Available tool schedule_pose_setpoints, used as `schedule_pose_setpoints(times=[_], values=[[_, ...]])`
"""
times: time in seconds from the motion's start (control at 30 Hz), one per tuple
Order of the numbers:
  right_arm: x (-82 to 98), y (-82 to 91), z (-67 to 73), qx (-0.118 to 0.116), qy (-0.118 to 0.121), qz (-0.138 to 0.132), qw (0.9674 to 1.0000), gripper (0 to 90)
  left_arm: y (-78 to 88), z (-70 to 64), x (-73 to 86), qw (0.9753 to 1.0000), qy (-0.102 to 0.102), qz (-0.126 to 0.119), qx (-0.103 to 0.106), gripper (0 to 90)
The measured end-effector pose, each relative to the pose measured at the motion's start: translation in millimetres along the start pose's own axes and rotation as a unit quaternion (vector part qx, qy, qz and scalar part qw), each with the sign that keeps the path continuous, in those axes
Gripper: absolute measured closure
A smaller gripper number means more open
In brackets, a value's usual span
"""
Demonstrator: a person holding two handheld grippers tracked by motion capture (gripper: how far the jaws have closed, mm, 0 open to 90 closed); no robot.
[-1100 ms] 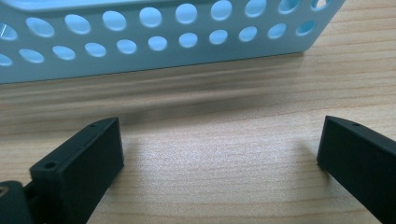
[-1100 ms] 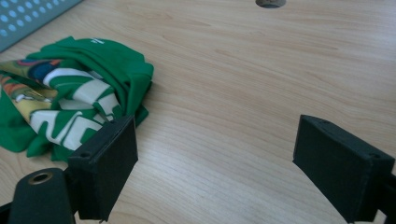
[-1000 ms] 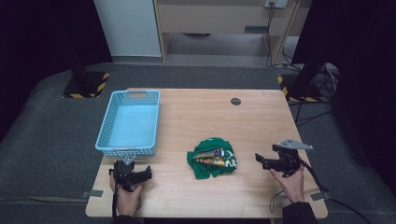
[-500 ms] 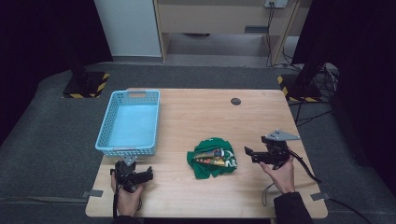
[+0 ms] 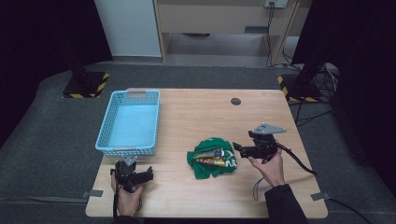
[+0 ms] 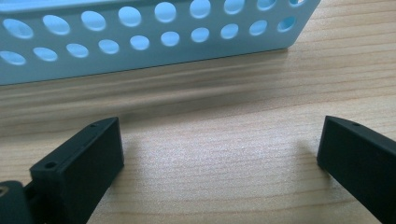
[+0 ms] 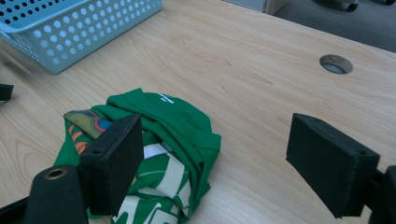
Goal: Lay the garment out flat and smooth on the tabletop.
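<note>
No word, brand or number can be read here. The crumpled green shirt (image 7: 159, 140) lying just ahead of the right gripper (image 7: 215, 158), partly behind its left jaw, carries white print: a short white line of small lettering on its upper fold, too small and blurred to make out, and larger white shapes on the folds nearest that gripper, broken by the creases so that no letter can be told. Beside them sits a coloured graphic in orange, yellow and blue, with no legible text. In the high view the same print shows as white marks on the shirt (image 5: 212, 158), unreadable.
</note>
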State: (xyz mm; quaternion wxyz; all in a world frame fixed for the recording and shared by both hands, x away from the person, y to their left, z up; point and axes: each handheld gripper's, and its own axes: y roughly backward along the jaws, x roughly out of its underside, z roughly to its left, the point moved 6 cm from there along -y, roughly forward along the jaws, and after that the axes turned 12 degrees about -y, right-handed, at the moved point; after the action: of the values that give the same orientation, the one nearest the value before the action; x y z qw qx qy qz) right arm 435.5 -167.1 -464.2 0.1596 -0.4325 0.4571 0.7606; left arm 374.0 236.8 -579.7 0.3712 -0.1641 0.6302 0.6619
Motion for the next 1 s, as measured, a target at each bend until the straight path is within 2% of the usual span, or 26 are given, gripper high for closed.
schedule_pose_setpoints(times=[0.13, 0.47, 1.0], values=[[-3.8, -7.2, 7.4, -0.004, 0.008, 0.001, 1.0, 20.6, 0.0, -0.1, 0.0, 1.0, 0.0, 0.0, 0.0, 0.0], [-7.3, -28.1, 21.6, -0.026, 0.006, 0.003, 0.9996, 26.6, 0.0, -0.2, -0.1, 1.0, 0.0, 0.0, 0.0, 0.0], [5.4, -66.3, 35.2, -0.049, -0.003, 0.032, 0.9983, 35.1, -0.1, -0.3, -0.2, 1.0, -0.002, 0.0, 0.001, 0.0]])
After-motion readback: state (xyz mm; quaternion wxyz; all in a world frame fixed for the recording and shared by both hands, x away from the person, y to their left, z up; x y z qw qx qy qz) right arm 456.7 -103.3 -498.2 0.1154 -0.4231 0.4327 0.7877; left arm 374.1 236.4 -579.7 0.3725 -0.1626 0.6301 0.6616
